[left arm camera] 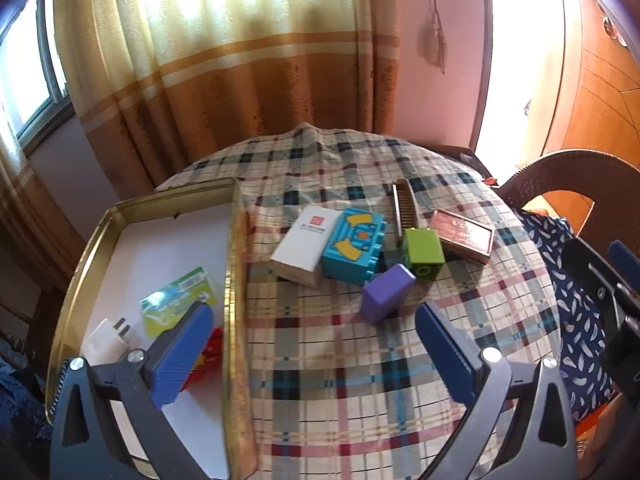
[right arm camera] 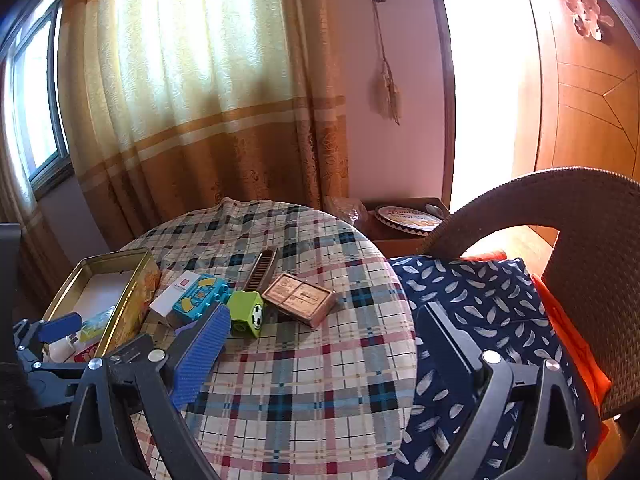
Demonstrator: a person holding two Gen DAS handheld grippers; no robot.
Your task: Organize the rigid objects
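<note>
Where blocks cluster — purple block lies tilted.

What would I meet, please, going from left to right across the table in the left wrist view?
gold tin → white box → blue toy block → green block → brown tin

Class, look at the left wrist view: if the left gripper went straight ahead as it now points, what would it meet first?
Most likely the purple block, lying on the checked tablecloth ahead of the open left gripper; depth is uncertain.
</note>
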